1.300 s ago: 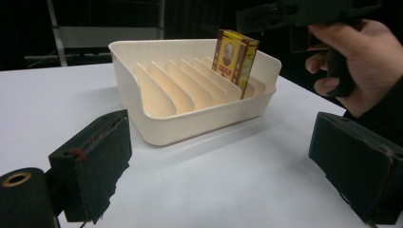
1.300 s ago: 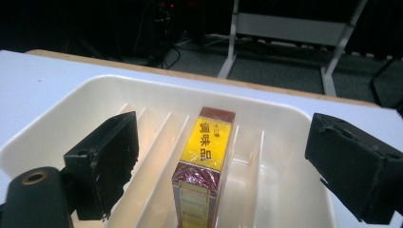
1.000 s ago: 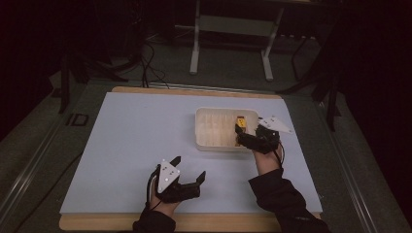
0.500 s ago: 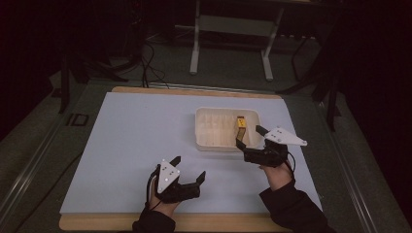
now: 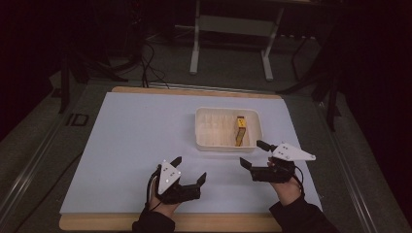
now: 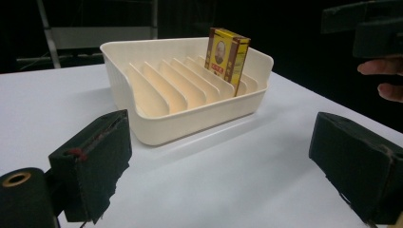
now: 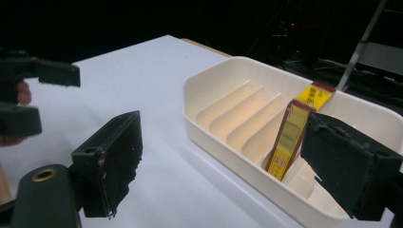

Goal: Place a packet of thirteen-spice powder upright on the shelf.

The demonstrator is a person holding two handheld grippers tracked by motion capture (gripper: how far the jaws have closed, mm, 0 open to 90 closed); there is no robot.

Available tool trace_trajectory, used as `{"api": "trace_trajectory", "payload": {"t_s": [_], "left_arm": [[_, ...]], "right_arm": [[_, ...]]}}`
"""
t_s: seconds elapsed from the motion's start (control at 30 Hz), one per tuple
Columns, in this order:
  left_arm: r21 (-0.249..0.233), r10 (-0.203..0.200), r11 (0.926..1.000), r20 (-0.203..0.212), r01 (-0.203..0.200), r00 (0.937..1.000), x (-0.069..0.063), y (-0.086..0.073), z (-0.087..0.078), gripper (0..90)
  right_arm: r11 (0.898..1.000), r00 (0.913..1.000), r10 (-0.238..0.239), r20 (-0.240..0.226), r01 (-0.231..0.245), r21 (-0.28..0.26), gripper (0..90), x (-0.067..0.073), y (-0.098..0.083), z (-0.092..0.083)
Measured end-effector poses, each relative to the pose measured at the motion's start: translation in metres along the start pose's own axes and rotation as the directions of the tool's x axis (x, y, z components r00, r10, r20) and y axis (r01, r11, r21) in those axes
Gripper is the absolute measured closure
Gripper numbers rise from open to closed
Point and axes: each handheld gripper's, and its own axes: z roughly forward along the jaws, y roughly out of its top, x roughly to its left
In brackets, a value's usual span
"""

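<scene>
Both hands come in from the near edge of the white table [image 5: 121, 141], each with a black two-jaw gripper. The left gripper [image 5: 190, 171] sits low over the near part of the table, left of centre, its grey plate tipped up toward the camera and its jaws pointing far and to the right. In the left gripper view its jaws stand spread wide with bare table between them and nothing held.

The right gripper [image 5: 252, 154] is held near the right side of the table, just on the near side of the cream tray [image 5: 204, 131]. The hand behind it lies with the wrist angled in from the near right, and the jaws point left and slightly far, level with the tabletop. In the right gripper view its jaws are also spread apart and empty; the tray's near wall shows between them.

The tray is ribbed into narrow slots. A yellow box [image 5: 240, 130] with red edging stands upright on its narrow side in a slot toward the tray's right end, leaning lightly against a divider. Neither gripper touches the box or the tray.
</scene>
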Motion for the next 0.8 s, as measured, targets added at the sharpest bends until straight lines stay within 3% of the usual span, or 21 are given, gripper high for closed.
{"api": "trace_trajectory", "payload": {"t_s": [0.27,0.43,0.8], "left_arm": [[-0.009,0.004,0.9999,0.022,-0.004,0.9997,-0.001,0.001,-0.001,7.8],[-0.009,0.011,0.9999,0.074,-0.01,0.9972,-0.003,0.001,-0.001,7.8],[0.002,0.022,0.9998,0.1,-0.022,0.9948,-0.004,0.0,-0.001,7.8]], "right_arm": [[1.0,0.9997,-0.024,-0.005,0.024,0.014,13.8,0.003,-0.013,-0.007],[0.999,0.9996,-0.024,-0.015,0.024,0.022,13.7,0.004,-0.021,-0.012],[0.999,0.9995,-0.028,-0.012,0.028,0.036,13.8,0.001,-0.034,-0.023]]}}
